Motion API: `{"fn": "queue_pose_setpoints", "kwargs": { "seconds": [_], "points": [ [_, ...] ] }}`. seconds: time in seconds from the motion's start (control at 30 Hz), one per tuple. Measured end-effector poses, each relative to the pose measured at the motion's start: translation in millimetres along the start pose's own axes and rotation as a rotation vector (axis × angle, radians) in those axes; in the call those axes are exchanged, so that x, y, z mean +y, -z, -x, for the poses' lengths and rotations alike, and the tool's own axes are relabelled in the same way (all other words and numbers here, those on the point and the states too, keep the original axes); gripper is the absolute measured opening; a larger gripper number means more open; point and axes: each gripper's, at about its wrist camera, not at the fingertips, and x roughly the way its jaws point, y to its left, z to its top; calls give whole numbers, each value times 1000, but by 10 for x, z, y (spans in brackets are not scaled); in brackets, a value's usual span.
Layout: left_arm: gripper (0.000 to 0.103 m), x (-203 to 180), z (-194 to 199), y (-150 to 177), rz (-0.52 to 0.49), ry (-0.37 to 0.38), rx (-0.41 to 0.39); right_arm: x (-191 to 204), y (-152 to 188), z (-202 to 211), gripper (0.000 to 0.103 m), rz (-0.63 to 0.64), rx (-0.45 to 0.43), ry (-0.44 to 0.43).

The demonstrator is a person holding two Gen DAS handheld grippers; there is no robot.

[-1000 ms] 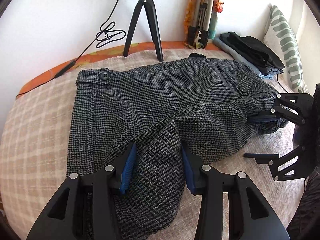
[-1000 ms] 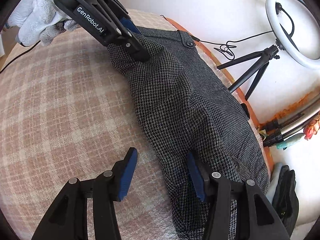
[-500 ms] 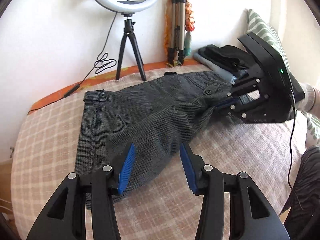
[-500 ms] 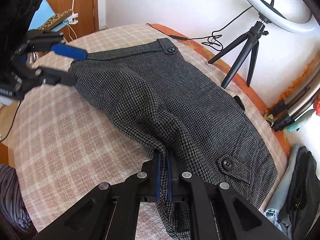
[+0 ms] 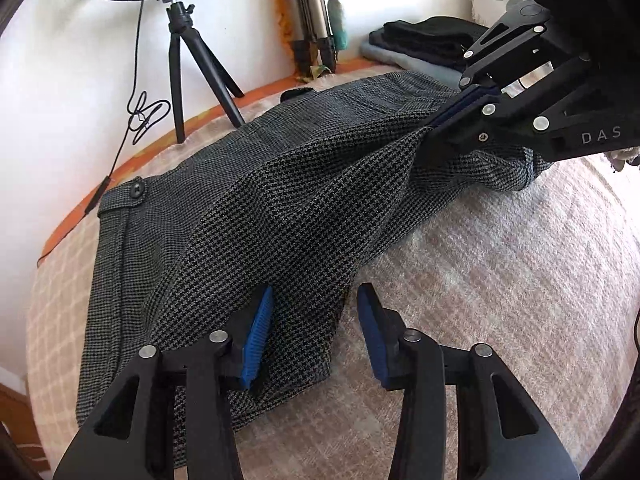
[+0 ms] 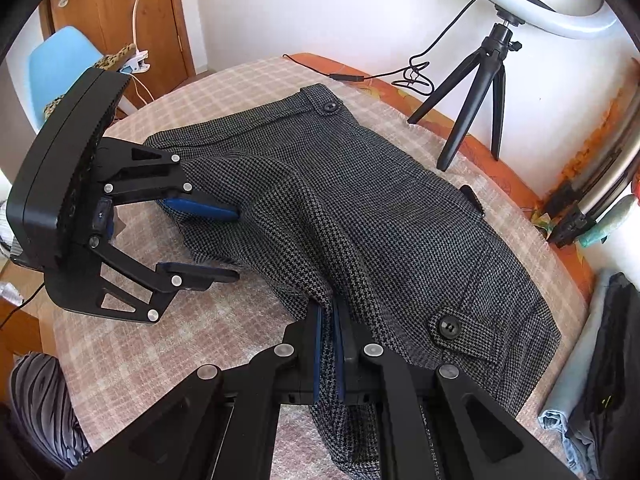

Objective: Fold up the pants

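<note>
A: Where are the pants?

B: The grey houndstooth pants [image 6: 400, 220] lie spread across a bed covered with a pink-and-cream checked blanket [image 6: 208, 344]. The waistband with its black button [image 6: 329, 107] is at the far left edge, and a buttoned pocket flap [image 6: 448, 328] shows on the near right.

A: What is the right tool doing?

B: The right tool [image 6: 328, 344] is clamped tight on a ridge of the fabric at the near edge, and its blue pads [image 6: 317, 356] squeeze the cloth between them. In the left wrist view the same tool [image 5: 460, 114] shows at the far right, pinching the cloth into a raised peak.

A: And the left tool?

B: The left tool [image 5: 316, 332] has its jaws closing with a fold of the pants between them. One blue pad [image 5: 256, 344] lies against the cloth; the other stands clear of it over the blanket.

A: Anything else around?

B: A ring light on a black tripod [image 6: 476, 96] stands at the far side by the wall, and a stack of folded dark clothes [image 5: 424, 44] sits at the far right.
</note>
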Motion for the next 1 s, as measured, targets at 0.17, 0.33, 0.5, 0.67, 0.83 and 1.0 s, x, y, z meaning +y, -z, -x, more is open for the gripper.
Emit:
{"fn": "queue_pose_setpoints", "kwargs": {
  "seconds": [0.17, 0.33, 0.5, 0.67, 0.83, 1.0],
  "points": [
    [8, 101, 133, 17, -8, 52, 17, -9, 9, 25, 3, -3, -2, -12],
    [8, 40, 540, 94, 2, 151, 20, 159, 124, 259, 3, 28, -4, -43],
    [9, -125, 778, 299, -39, 215, 73, 375, 481, 456, 22, 17, -8, -68],
    [29, -78, 842, 548, 40, 207, 79, 148, 950, 787, 40, -224, -124, -79],
    [48, 434, 930, 791, 333, 213, 4, -329, 1425, 895, 53, -591, -142, 7],
    [49, 849, 939, 1020, 528, 177, -43, -600, 1719, 769, 55, -896, -157, -88]
  ]
}}
